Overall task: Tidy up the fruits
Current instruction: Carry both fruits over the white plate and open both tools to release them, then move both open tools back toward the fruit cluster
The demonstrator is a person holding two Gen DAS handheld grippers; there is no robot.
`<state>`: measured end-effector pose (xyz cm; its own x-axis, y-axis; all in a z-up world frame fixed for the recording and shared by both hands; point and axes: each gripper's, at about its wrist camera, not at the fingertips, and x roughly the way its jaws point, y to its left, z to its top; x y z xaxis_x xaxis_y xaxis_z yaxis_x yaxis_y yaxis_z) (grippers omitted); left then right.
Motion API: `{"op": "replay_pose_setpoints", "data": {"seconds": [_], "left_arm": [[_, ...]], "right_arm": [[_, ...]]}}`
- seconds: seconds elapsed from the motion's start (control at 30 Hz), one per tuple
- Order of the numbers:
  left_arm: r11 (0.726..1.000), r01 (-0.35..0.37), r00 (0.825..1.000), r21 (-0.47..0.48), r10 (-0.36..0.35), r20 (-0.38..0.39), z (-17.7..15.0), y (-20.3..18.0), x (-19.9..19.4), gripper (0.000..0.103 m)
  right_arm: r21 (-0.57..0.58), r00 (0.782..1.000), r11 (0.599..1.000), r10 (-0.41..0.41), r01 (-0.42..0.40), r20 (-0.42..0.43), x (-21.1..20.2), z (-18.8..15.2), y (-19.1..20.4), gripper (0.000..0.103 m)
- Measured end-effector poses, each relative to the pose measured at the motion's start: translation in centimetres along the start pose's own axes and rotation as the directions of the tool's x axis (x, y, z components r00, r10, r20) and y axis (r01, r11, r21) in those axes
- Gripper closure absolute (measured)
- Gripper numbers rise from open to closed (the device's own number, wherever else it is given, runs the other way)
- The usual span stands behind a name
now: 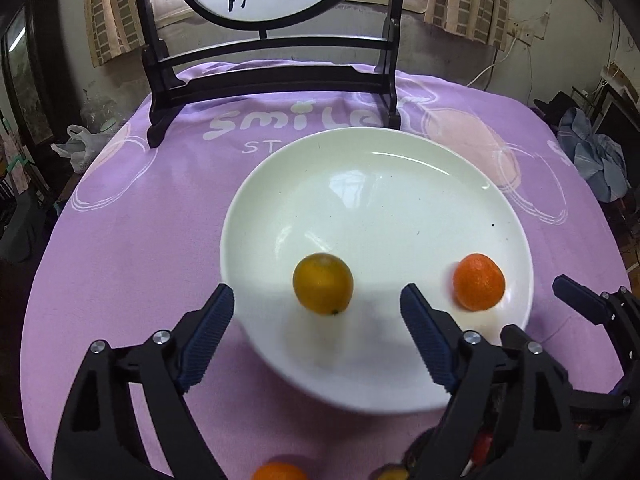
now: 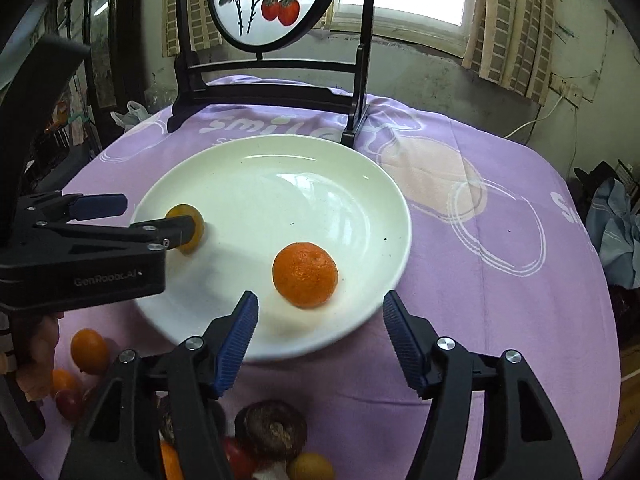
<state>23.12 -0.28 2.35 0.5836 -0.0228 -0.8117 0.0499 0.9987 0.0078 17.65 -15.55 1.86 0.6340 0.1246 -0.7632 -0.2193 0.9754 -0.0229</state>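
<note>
Fruits sit apart on your white plate (image 2: 360, 184): yellowish citrus (image 1: 323, 289) at nine o'clock, perhaps a lemon, mandarin (image 2: 305, 275) at five. Both grippers, left gripper (image 1: 316, 312) and right gripper (image 2: 320, 320), gape empty.

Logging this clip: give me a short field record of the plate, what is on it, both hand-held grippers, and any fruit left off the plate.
plate: white plate on purple tablecloth
on plate: yellow-orange citrus, orange tangerine, apart
left hand-held gripper: open, nothing gripped, citrus just beyond its fingertips
right hand-held gripper: open, nothing gripped, tangerine just beyond its fingertips
off plate: small orange fruit, mushroom, other pieces at near edge
</note>
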Motion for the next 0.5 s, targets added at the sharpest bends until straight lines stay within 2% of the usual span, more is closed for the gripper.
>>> {"op": "replay_pose_setpoints", "data": {"seconds": [0.1, 0.33, 0.5], "left_arm": [[1.0, 0.001, 0.999, 0.019, -0.001, 0.036, -2.0, 0.4, -2.6, 0.012], [0.998, -0.017, 0.995, 0.06, 0.011, 0.098, -8.4, 1.7, -7.3, 0.011], [0.999, -0.003, 0.997, 0.044, -0.001, 0.081, -12.5, 3.3, -8.9, 0.01]], "right_arm": [[0.007, 1.0, 1.0, 0.017, -0.017, 0.024, -2.4, -1.7, -0.7, 0.032], [0.007, 0.998, 1.0, 0.025, -0.025, 0.062, -7.7, -7.4, -2.1, 0.03], [0.038, 0.998, 0.998, 0.042, -0.044, 0.051, -9.8, -11.9, -2.8, 0.029]]}}
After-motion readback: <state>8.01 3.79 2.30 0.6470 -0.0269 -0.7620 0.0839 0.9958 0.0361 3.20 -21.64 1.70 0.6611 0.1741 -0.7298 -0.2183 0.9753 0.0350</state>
